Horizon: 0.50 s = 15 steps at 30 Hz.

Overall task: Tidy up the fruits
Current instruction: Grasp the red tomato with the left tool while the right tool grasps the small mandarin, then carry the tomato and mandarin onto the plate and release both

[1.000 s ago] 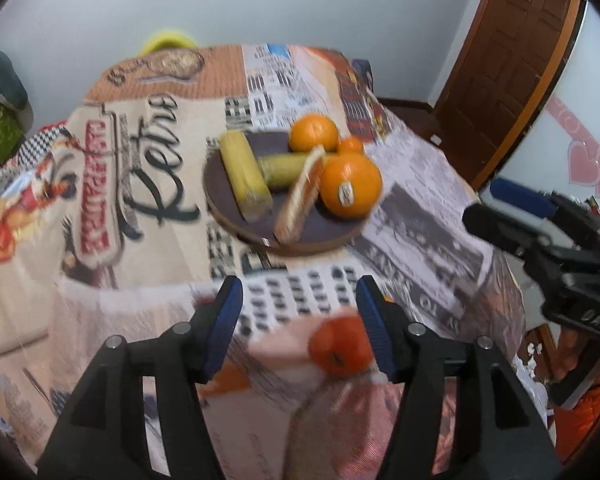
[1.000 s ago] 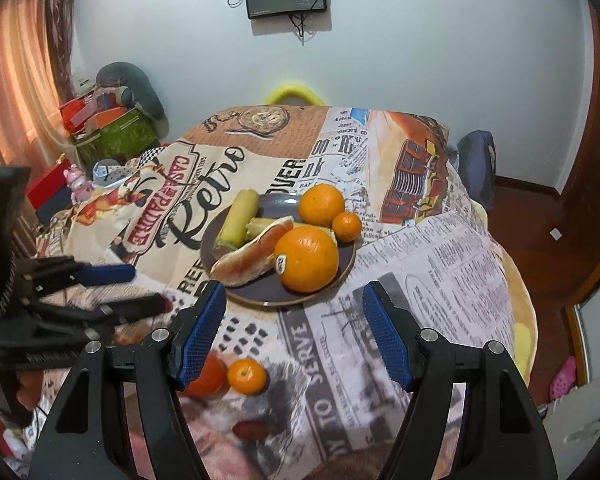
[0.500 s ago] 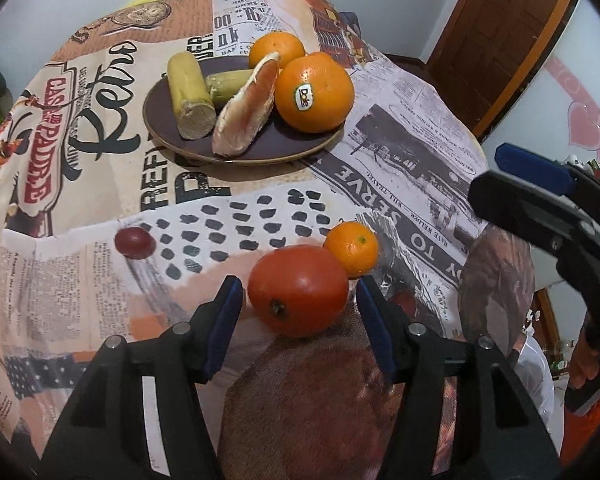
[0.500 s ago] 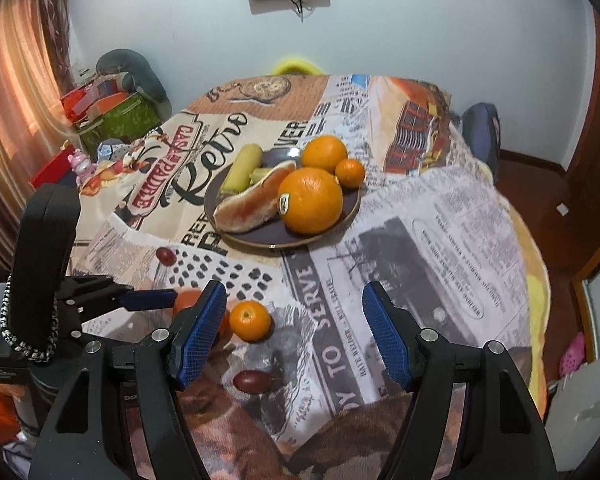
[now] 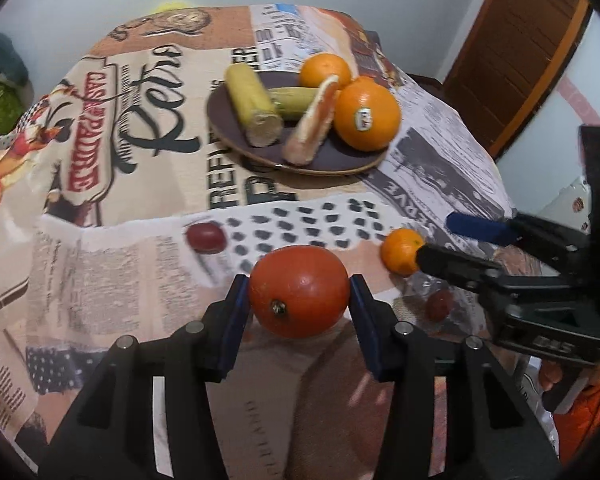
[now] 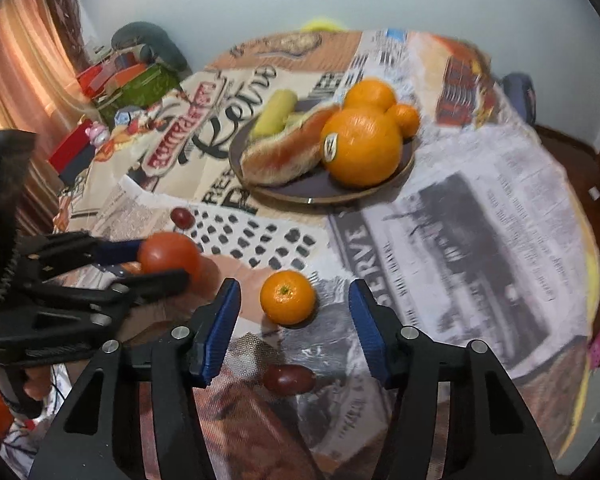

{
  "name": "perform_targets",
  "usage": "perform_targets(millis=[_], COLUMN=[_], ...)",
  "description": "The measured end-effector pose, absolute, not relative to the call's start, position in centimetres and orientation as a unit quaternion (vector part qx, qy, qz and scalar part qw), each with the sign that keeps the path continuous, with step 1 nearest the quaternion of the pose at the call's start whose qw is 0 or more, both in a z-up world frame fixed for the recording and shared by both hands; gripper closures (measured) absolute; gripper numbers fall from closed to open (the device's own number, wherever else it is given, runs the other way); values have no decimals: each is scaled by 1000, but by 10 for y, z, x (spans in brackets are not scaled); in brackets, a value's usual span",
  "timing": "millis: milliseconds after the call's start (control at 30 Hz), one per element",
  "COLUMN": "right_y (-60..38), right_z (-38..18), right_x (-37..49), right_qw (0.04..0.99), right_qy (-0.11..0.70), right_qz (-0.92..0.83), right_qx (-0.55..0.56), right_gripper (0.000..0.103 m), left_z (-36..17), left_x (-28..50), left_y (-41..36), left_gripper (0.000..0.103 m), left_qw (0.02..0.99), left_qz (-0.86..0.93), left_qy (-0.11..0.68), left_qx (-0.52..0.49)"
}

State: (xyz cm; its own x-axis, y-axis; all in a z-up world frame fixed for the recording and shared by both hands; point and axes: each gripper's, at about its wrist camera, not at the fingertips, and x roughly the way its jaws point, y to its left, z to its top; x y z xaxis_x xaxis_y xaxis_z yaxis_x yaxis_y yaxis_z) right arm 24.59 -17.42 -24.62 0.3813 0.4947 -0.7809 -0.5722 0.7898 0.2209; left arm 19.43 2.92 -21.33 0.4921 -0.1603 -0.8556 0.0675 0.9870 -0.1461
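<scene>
On the near part of the newspaper-print tablecloth point(image 6: 480, 216), the left gripper point(image 5: 299, 300) holds a red tomato point(image 5: 299, 291) squeezed between its two blue pads, the stem scar facing the camera; whether the fruit is lifted clear of the cloth cannot be told. From the right wrist view the same tomato point(image 6: 169, 255) sits between the left tool's fingers at the left edge. The right gripper point(image 6: 294, 326) stands wide, with nothing between its pads; a small mandarin point(image 6: 287, 297) lies on the cloth in the gap ahead of the pads, touching neither. Just nearer the camera lies a dark red plum point(image 6: 288, 378), and a second plum point(image 6: 182, 217) rests farther back, beside the spotted print. Toward the middle of the table a dark plate point(image 6: 404, 162) carries a large stickered orange point(image 6: 362, 152), two smaller oranges behind it, a grapefruit wedge point(image 6: 288, 154) and a yellow-green cut banana piece point(image 6: 274, 114). In the left wrist view the mandarin point(image 5: 400, 250) lies just beside the tip of the right gripper's lower finger.
</scene>
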Motion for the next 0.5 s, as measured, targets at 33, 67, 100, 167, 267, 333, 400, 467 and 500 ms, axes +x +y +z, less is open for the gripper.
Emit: perform_targets(millis=[33,67,100,167,267,333,400,467,500], right_y=[-173,-171,-170,-167,-169,-173,-175,-176,-176], right_z=[-249,-254,-258,-265,-263,-260,-255,-249,-246], right_x=[247,249,250,249,247,248,251,252,253], right_qw=[827,823,820,814,814,813,818,823,826], right_qy=[459,466,470,479,476,476,470,462,458], right_qz=[322,322,323,326,330,335,330,328,327], right_qx=[-42,-41,-40,-41,-44,-34,-37,-38,-39], right_gripper=[59,60,60,69,71,71,71,71,71], left_z=[-213,-214,-214,-216,-216,-215,-211,-207,-204], left_x=[194,193,193,193,196,198,200,203,204], left_y=[32,34,36,37,36,36,36,36,37], left_gripper=[54,54,54,54,54,54,54,54,54], left_qw=[862,862,862,861,861,862,864,867,869], left_qz=[-64,-63,-61,-60,-60,-61,-62,-63,-64], left_qy=[500,501,501,501,502,500,496,490,487], left_qx=[-49,-51,-53,-55,-56,-56,-57,-59,-59])
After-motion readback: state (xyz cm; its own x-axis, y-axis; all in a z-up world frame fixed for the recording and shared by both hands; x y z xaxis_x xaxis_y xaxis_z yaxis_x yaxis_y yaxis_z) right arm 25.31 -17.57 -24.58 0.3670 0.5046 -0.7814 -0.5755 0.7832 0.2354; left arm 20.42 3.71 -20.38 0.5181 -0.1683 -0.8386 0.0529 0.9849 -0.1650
